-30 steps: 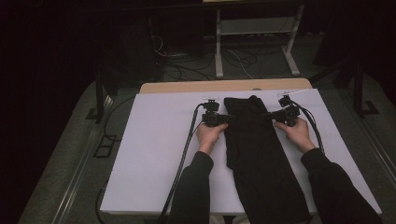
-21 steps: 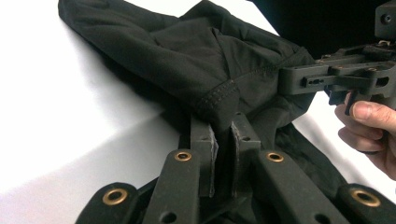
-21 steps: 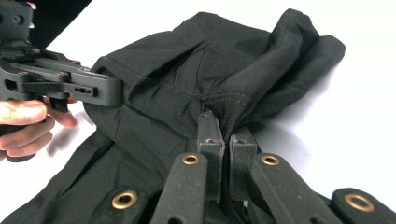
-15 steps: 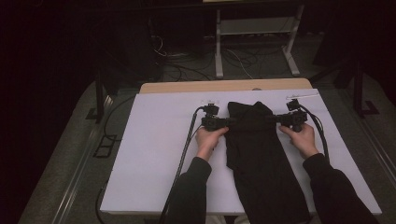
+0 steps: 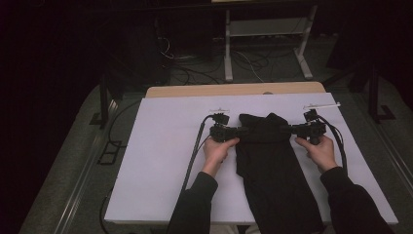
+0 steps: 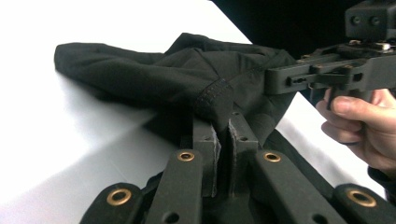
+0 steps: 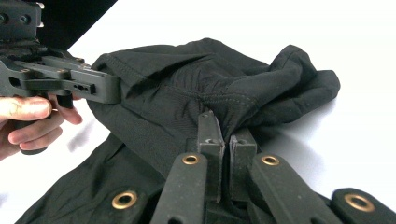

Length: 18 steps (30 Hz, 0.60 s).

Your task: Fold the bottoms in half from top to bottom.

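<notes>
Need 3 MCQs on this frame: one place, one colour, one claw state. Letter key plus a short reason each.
1. Where does the garment lie?
A. on the white table
B. on the floor
C. on a shelf

2. The garment's colour?
A. red
B. black
C. white

3. How do the left claw and right claw stand?
A. both wide open
B. one open, one shut
C. both shut on the garment

Key: 1 A, cloth spreads over the white top; 2 B, it is black throughout; 3 C, each pair of jaws pinches a fold at the garment's far end.
</notes>
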Each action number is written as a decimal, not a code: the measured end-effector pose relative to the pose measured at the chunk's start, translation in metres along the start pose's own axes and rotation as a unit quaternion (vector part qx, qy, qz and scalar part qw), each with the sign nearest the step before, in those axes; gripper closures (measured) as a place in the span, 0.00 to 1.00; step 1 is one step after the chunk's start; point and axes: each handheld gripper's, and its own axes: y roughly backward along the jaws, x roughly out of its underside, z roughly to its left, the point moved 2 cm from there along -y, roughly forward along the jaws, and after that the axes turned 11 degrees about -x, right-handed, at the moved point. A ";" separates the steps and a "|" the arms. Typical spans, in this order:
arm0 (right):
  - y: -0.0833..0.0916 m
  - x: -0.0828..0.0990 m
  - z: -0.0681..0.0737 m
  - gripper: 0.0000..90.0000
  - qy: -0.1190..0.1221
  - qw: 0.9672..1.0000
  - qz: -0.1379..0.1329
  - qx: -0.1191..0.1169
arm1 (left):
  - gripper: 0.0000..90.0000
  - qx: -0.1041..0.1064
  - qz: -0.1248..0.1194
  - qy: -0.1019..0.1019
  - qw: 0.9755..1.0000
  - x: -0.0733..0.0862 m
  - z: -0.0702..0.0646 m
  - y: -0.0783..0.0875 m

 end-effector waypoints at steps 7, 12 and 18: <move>0.007 0.010 0.012 0.95 0.001 1.000 0.003 -0.002 | 0.93 0.012 -0.002 -0.016 1.000 0.008 -0.013 0.010; 0.015 0.016 0.023 0.95 0.003 1.000 -0.004 -0.005 | 0.93 0.020 -0.007 -0.030 0.999 0.016 -0.023 0.017; 0.020 0.027 0.028 0.95 -0.005 1.000 0.000 -0.007 | 0.93 0.026 -0.014 -0.036 0.999 0.029 -0.030 0.019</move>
